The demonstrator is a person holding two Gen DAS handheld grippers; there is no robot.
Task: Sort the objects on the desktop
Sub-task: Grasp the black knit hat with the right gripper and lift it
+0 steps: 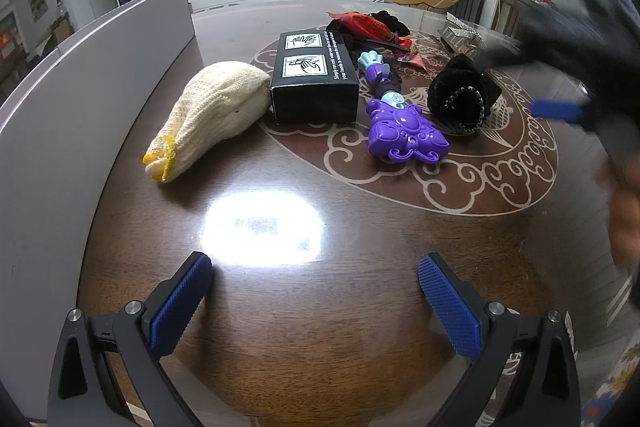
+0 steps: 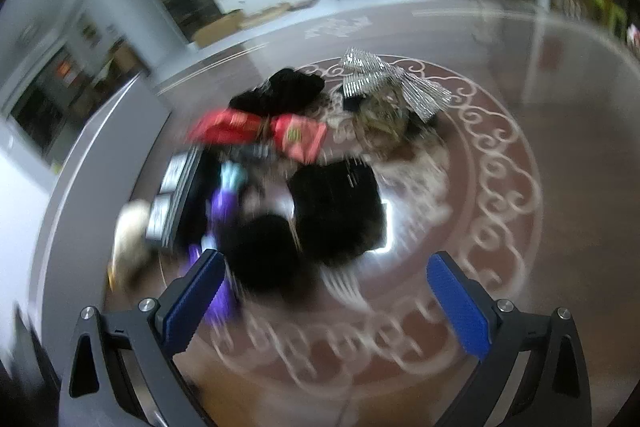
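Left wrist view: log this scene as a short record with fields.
surface: dark wooden table with pale scroll pattern
far left: cream knitted pouch, lying on its side
centre: black box, beside the pouch
right of box: purple toy, lying flat
further right: black velvet pouch
behind: red and black cloth pile
left hand-held gripper: open, empty, above bare table
right hand-held gripper: open, empty, view blurred
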